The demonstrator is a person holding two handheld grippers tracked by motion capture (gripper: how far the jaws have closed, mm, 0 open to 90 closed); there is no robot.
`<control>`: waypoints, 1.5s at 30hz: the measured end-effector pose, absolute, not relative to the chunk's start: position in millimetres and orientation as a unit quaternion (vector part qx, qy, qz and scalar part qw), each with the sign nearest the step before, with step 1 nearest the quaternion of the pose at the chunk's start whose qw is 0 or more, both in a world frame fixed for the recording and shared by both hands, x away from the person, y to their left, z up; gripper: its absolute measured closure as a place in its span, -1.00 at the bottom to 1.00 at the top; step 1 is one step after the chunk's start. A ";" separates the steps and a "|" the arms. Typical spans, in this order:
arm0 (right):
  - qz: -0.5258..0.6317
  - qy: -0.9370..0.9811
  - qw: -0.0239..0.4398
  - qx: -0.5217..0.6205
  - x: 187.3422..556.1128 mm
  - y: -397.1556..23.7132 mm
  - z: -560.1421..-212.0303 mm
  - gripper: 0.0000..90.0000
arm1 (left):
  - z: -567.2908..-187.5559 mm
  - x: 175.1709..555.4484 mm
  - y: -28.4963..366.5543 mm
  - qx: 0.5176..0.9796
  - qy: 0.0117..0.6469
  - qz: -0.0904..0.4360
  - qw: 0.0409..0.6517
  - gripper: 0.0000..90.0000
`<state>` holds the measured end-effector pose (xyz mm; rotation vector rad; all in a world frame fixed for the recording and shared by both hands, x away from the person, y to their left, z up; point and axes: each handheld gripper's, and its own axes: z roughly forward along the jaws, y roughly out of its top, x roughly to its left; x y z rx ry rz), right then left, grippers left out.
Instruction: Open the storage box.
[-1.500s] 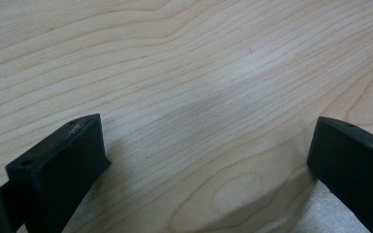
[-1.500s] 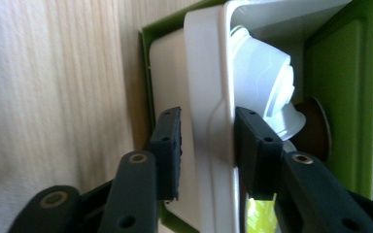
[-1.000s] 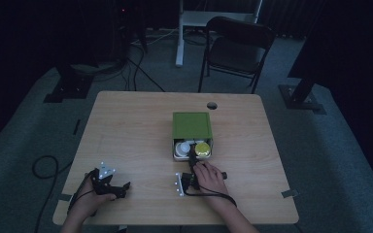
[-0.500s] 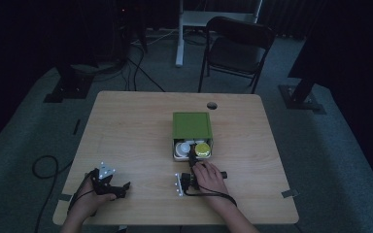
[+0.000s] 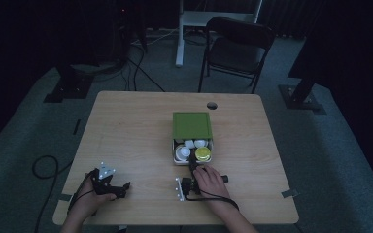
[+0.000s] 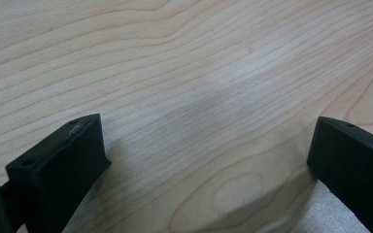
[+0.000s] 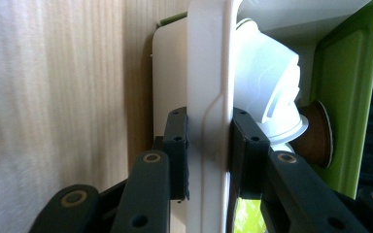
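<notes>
My right hand-held gripper (image 7: 208,155) is clamping the white drawer (image 7: 209,97) front of the green box (image 5: 192,126), frame centre; left hand-held gripper (image 6: 204,160) is resting open on bench (image 5: 126,131), lower left.

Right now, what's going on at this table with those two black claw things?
A person is holding a claw in each hand. The right claw is shut on the white front wall of a drawer that sticks out of a green box; small containers sit inside it. The left claw rests open over bare wooden table, holding nothing.
</notes>
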<state>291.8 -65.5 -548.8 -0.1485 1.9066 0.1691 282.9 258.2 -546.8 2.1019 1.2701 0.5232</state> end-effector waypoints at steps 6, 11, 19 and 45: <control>0.072 0.818 0.567 -0.064 284.4 -66.3 -547.4 0.60 | -546.8 282.9 258.2 0.796 0.481 0.198 0.310 -0.98; 0.075 0.820 0.563 -0.065 277.0 -66.5 -546.6 0.60 | -546.8 282.9 258.2 0.796 0.481 0.198 0.310 -0.98; 0.083 0.824 0.557 -0.069 262.3 -67.9 -545.9 0.60 | -546.8 282.9 258.2 0.796 0.481 0.198 0.310 -0.98; 0.109 0.836 0.532 -0.080 225.5 -74.8 -546.3 0.61 | -546.7 282.9 258.2 0.796 0.481 0.198 0.309 -0.98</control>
